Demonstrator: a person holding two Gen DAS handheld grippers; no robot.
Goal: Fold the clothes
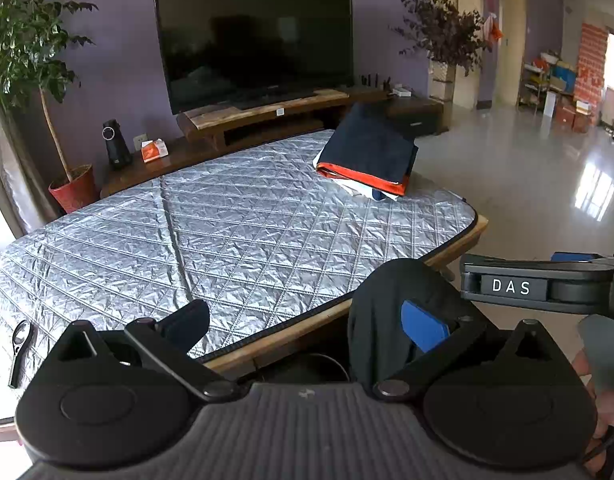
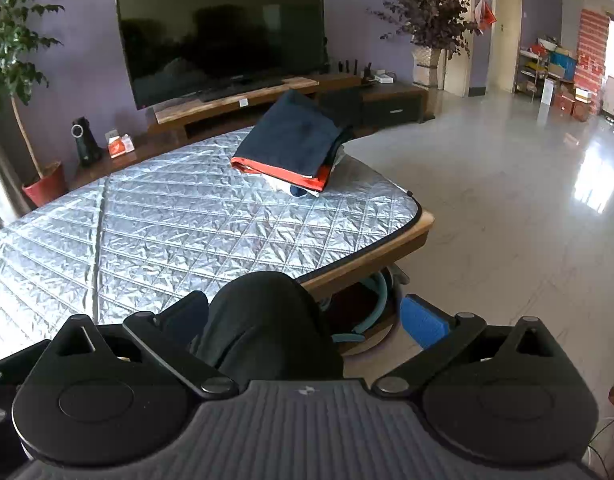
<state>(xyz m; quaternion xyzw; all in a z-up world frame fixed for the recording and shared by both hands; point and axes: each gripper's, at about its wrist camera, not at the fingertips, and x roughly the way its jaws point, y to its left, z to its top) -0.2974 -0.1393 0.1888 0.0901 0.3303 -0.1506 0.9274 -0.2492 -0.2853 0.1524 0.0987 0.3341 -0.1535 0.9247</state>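
Silver diamond-quilted table cover (image 1: 235,216), navy folded garment with orange band (image 1: 367,152), purple wall (image 1: 119,40)

A home living room: a large television (image 1: 255,40) on a wooden stand (image 1: 267,114), potted plants (image 1: 23,52) alongside.

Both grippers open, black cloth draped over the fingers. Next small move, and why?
Probably carry the black garment forward and lay it flat on the silver quilted table cover. It drapes over the left gripper and right gripper, both open, near the table edge. The near cover is bare; the folded stack sits at the far corner.
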